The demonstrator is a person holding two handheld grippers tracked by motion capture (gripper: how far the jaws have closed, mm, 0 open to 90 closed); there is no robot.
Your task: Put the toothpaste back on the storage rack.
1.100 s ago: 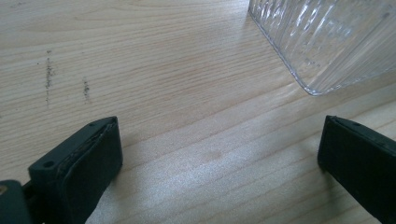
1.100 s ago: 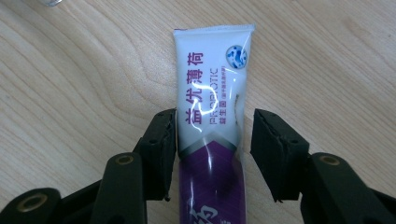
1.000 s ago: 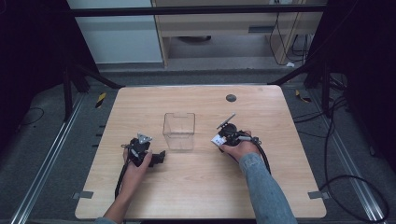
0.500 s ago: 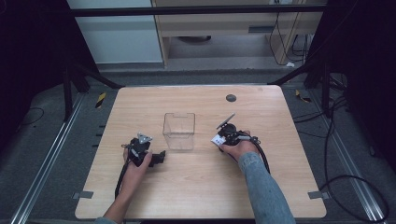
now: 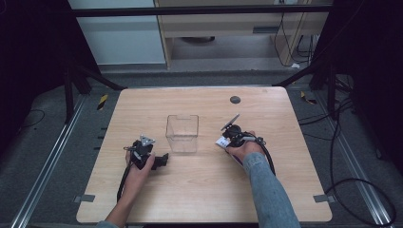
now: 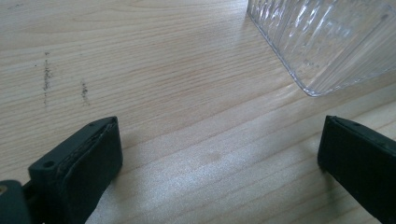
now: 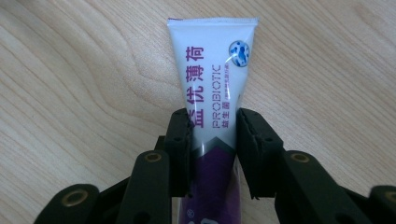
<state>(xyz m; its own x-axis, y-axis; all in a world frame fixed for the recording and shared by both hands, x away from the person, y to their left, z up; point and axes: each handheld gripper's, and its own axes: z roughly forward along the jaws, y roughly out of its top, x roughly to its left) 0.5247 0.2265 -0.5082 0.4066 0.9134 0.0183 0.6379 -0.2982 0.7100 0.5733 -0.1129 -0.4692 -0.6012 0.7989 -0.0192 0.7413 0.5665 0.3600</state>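
A white and purple toothpaste tube (image 7: 212, 88) marked PROBIOTIC lies on the wooden table, and my right gripper (image 7: 214, 135) is shut on its middle. From above, the tube (image 5: 222, 141) pokes out left of my right gripper (image 5: 228, 137), right of a clear plastic box (image 5: 182, 133). My left gripper (image 5: 164, 160) rests on the table just left of and in front of the box, held by a hand. Its jaws stand wide apart with bare wood between them (image 6: 219, 154). The box's ribbed corner (image 6: 322, 46) shows at the upper right of the left gripper view.
The wooden table (image 5: 204, 194) has a small dark round hole (image 5: 235, 99) near its far edge. Black cables trail from both grippers toward the person. Metal frame rails and dark floor surround the table.
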